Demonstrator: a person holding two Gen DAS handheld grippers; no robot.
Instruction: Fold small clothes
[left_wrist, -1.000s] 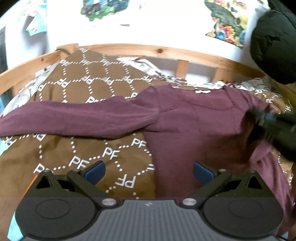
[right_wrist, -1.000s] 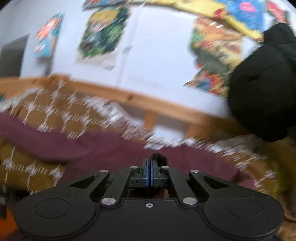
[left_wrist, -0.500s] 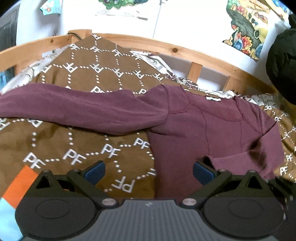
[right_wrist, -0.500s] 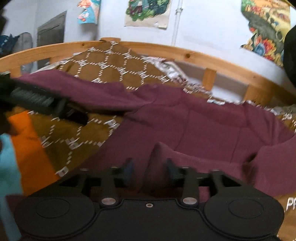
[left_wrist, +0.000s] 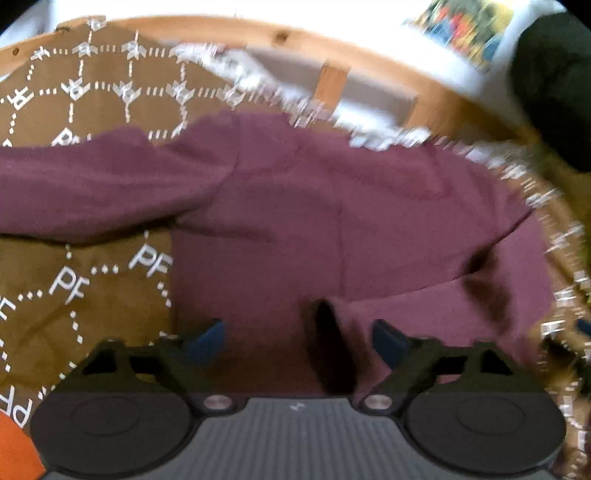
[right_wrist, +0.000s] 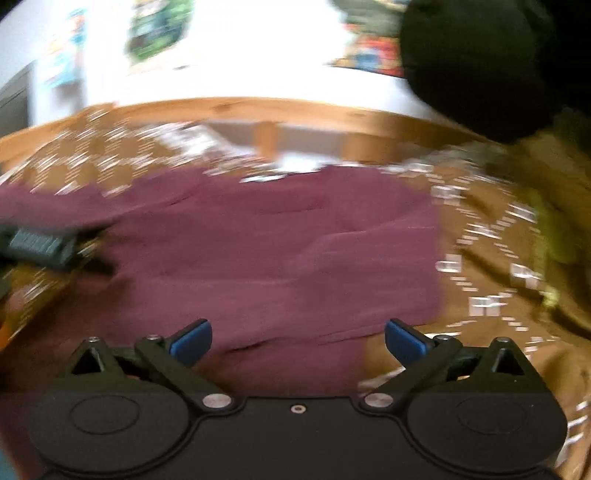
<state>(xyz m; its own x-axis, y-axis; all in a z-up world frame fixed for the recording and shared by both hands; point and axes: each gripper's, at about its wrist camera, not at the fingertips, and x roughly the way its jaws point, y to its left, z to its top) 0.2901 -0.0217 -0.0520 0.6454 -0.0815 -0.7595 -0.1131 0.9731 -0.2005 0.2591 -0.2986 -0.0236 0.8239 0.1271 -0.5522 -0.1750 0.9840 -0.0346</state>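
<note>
Left wrist view: maroon long-sleeved top (left_wrist: 314, 221) lies spread on a bed, over a brown bedspread (left_wrist: 103, 295) printed with white dotted hexagons. One sleeve (left_wrist: 92, 192) runs out flat to the left; the other sleeve (left_wrist: 424, 306) now lies folded inward across the body, its cuff end near the middle of the lower hem.

Change noted: a second ago the right gripper (right_wrist: 297, 338) was pinched shut and carrying that sleeve; half a second ago it was part open over the cloth; now its fingers stand wide apart and hold nothing. Sleeve released, so one sleeve fold looks done. Left gripper (left_wrist: 295, 334) has stayed wide open and empty throughout, hovering over the lower hem, and shows at the left edge of the right wrist view.

Judgement: the left sleeve remains unfolded and is likely the next item.

Writing: "PF" monogram repeats across the bedspread, legible beside the top's left edge. Wall posters (left_wrist: 465, 29) beyond the wooden bed rail (left_wrist: 332, 40) are too blurred to read. Both views are motion-blurred.
</note>
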